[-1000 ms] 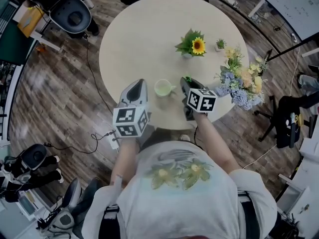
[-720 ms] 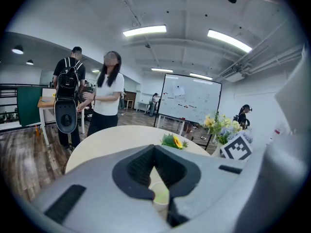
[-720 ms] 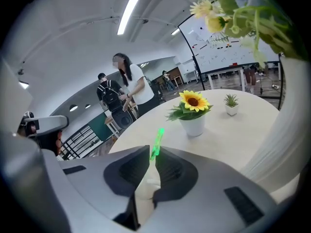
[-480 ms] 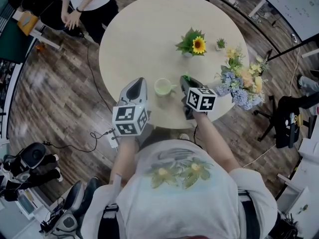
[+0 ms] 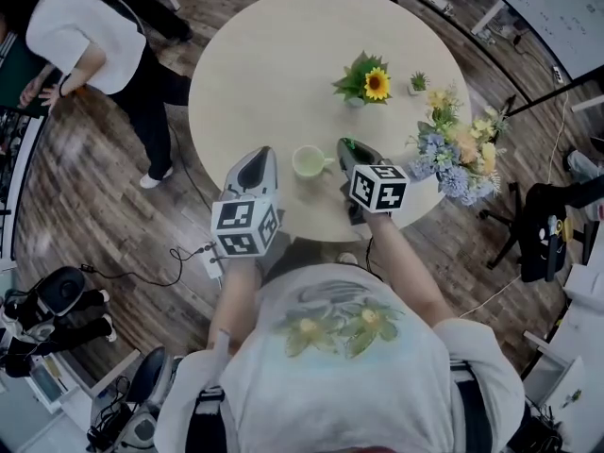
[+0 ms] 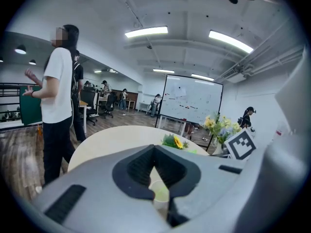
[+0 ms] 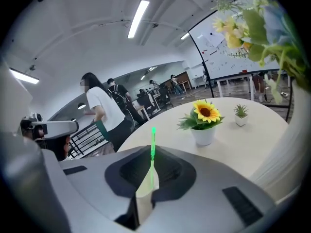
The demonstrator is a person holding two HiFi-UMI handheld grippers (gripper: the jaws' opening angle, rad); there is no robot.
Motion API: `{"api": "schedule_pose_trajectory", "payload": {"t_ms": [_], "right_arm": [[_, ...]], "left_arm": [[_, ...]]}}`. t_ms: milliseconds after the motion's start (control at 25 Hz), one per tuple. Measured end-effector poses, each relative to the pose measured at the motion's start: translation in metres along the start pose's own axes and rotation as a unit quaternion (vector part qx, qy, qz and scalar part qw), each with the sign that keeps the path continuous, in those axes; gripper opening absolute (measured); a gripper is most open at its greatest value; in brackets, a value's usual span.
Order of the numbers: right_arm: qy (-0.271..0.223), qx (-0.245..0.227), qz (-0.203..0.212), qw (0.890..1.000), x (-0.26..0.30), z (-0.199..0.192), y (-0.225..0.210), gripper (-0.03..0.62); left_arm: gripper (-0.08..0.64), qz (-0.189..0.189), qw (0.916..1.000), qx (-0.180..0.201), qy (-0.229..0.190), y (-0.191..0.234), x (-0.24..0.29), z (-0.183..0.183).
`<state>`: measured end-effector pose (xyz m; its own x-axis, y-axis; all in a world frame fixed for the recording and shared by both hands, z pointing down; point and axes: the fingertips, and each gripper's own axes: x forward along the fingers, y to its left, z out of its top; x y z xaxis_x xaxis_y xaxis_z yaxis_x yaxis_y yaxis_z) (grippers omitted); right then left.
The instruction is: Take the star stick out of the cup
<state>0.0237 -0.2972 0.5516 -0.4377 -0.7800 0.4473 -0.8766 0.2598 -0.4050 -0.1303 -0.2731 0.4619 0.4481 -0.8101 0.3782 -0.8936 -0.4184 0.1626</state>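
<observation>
A pale green cup [image 5: 308, 164] stands on the round beige table [image 5: 274, 64] between my two grippers. My right gripper [image 5: 347, 151] is just right of the cup. Its jaws are closing on the thin green star stick [image 7: 153, 141], which stands up out of the jaw tips [image 7: 152, 154]. The stick's green end [image 5: 346, 144] shows at the gripper's tip, clear of the cup. My left gripper [image 5: 261, 157] sits left of the cup with its jaws together and nothing held. The cup [image 6: 160, 194] shows through the gap below that gripper's tips [image 6: 154, 150].
A potted sunflower [image 5: 366, 85] and a tiny potted plant [image 5: 416, 84] stand further back on the table. A mixed bouquet [image 5: 458, 154] stands at the right edge, close to my right gripper. A person in a white top [image 5: 94, 50] stands left of the table.
A person in white has walked in along the table's left side. My right gripper has edged slightly up and left with the green stick. The left gripper and cup have stayed put.
</observation>
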Motion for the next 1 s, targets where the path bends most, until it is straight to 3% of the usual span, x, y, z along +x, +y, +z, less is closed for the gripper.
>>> {"api": "schedule_pose_trajectory", "payload": {"t_ms": [1000], "right_arm": [[-0.082,-0.055,0.052,0.994,-0.056,0.066,0.053,0.031]], "left_arm": [[0.003,0.03,0.9991,-0.01,-0.027,-0.012,-0.039,0.0]]}}
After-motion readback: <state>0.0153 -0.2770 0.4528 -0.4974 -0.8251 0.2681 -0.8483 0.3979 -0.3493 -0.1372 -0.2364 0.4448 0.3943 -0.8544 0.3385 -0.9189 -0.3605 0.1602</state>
